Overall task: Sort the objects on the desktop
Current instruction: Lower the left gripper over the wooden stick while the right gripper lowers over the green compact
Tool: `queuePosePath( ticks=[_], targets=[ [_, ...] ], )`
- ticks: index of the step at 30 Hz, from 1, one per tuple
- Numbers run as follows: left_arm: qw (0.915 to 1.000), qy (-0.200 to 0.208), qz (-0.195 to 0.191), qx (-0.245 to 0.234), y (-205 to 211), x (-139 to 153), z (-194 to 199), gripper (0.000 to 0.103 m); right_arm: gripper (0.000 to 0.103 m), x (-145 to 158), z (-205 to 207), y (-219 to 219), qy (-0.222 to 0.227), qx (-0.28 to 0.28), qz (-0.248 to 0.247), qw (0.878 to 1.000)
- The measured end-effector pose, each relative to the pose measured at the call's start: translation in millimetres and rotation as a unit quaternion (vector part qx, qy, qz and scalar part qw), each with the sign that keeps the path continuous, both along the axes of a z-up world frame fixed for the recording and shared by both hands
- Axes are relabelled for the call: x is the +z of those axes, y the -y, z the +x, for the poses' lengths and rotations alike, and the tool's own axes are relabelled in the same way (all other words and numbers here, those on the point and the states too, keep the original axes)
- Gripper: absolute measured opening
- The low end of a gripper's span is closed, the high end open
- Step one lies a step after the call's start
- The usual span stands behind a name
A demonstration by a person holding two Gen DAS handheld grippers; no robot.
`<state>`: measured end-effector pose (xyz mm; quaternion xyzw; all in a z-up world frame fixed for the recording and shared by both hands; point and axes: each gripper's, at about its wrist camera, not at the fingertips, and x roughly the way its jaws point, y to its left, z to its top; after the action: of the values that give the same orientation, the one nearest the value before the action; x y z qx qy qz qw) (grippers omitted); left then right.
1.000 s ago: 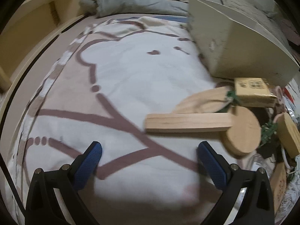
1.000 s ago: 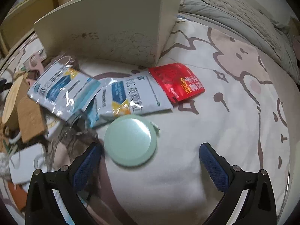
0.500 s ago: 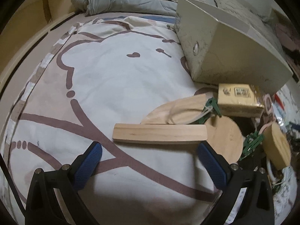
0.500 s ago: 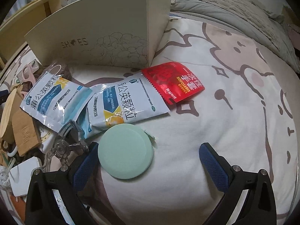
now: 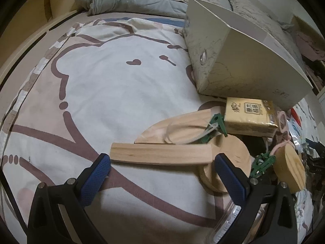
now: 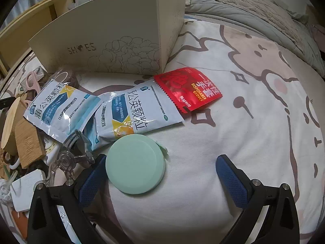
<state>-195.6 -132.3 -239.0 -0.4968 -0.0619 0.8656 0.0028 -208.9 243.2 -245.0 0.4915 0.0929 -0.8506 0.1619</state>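
Observation:
In the left wrist view a long wooden block (image 5: 160, 153) lies flat on the bear-print blanket, just ahead of my open left gripper (image 5: 161, 160), whose jaws sit near its two ends. Behind it are a half-round wooden piece (image 5: 174, 128), a wooden disc (image 5: 233, 162) and a yellow tissue pack (image 5: 249, 116). In the right wrist view a mint green round case (image 6: 135, 166) lies between the jaws of my open right gripper (image 6: 161, 162), close to the left finger (image 6: 91, 181). Two white-blue sachets (image 6: 140, 109) and a red glove packet (image 6: 189, 87) lie beyond it.
A cream shoe box (image 6: 113, 40) stands behind the clutter; it also shows in the left wrist view (image 5: 243, 65). Left of the green case are a wooden brush (image 6: 26, 142), clear clips (image 6: 67, 158) and a white card (image 6: 26, 191). Green clips (image 5: 262, 162) and a wooden lid (image 5: 292, 168) lie right of the block.
My left gripper has swung right and closer, so the wooden block now sits centred between its jaws. My right gripper has moved forward until the green case is between its jaws.

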Motion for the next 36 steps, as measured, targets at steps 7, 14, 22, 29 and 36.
queuePosePath(
  ticks=[7, 14, 22, 29, 36],
  targets=[
    [0.9995, 0.008, 0.003, 0.031, 3.5, -4.0, -6.7, 0.103, 0.103, 1.7, -1.8, -3.5, -0.001, -0.001, 0.003, 1.0],
    [1.0, 0.003, 0.004, 0.001, 4.7, -5.1, -5.2, 0.103, 0.103, 2.5, -5.4, -14.8, 0.0, -0.01, 0.003, 1.0],
    [0.9993, 0.001, -0.034, 0.012, 18.9, -7.1, 0.1, 0.103, 0.103, 1.6, -5.4, -18.5, -0.002, -0.013, 0.005, 1.0],
    [0.9985, -0.008, -0.053, 0.013, 32.0, -7.4, 4.2, 0.103, 0.103, 1.3, -5.5, -18.5, -0.001, -0.013, 0.007, 1.0],
    [0.9987, -0.026, -0.041, -0.018, 30.1, -2.2, 11.2, 0.103, 0.103, 1.3, -5.2, -19.0, -0.001, -0.013, 0.006, 1.0]
  ],
)
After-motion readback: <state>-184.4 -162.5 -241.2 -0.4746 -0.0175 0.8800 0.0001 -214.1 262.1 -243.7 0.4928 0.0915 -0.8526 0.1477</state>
